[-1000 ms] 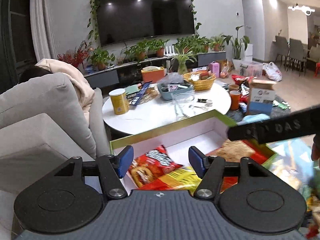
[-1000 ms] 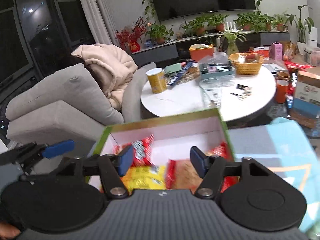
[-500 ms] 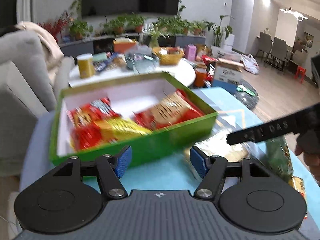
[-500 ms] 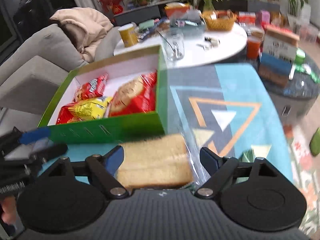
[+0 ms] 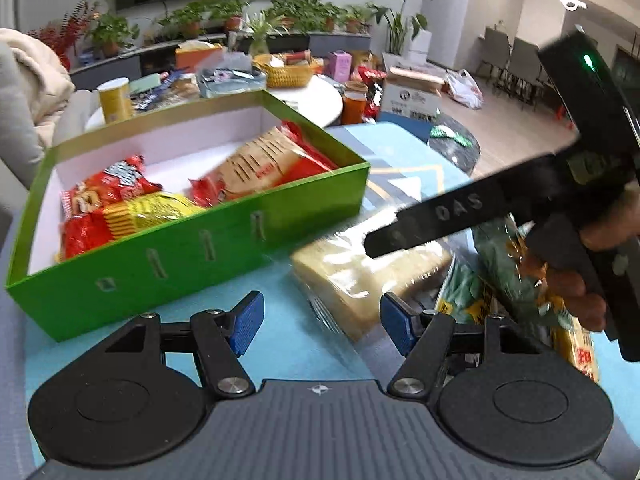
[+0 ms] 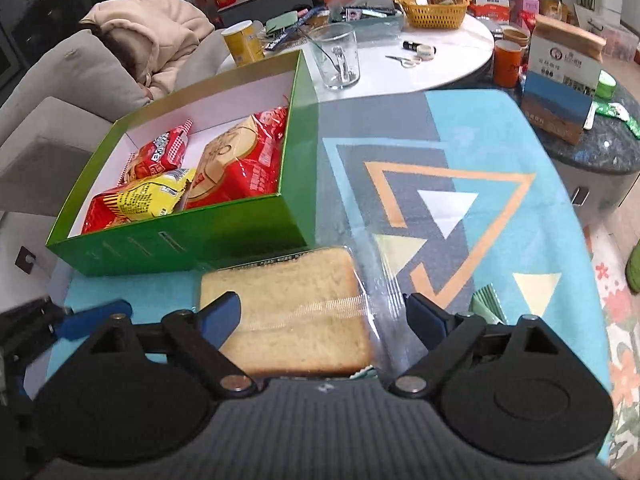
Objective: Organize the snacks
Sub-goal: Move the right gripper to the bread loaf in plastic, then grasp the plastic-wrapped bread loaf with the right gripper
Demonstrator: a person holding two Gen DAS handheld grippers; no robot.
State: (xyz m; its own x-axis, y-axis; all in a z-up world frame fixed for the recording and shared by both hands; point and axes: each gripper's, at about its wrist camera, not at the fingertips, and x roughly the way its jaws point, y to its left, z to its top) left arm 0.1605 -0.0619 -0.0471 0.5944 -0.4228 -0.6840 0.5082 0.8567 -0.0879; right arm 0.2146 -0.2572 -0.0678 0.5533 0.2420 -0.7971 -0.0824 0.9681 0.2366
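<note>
Right gripper (image 6: 322, 316) hangs with its jaws spread wide, straddling the wrapped bread slices (image 6: 294, 316); its blue fingers stand clear of the pack on both sides, so nothing is grasped yet. That bread lies on the patterned desk (image 6: 500, 216) directly under and ahead of this gripper, its far edge almost against the near wall of the green box (image 6: 192, 240), which sits ahead and to the gripper's left. Inside the box, three snack packets already lie flat: a red one (image 6: 162, 152), a yellow one (image 6: 140, 200) and a red biscuit packet (image 6: 240, 164).

Left gripper (image 5: 322, 322) is also released and empty, jaws apart over bare desk, with the bread ahead and a little to its right and the box ahead to its left. Green and orange packets (image 5: 516, 276) lie further to its right, beneath the right gripper's body.

Judging by looks, the bread is light, soft and easily crushed, and its clear film (image 6: 380, 276) seems slick and loose, trailing past the loaf on the gripper's right. Taking hold across the slices' width, near the middle, with only a gentle close should suit best; pinching only the loose film risks it swinging or slipping out. The box's open white floor behind the packets looks like the likeliest spot.
</note>
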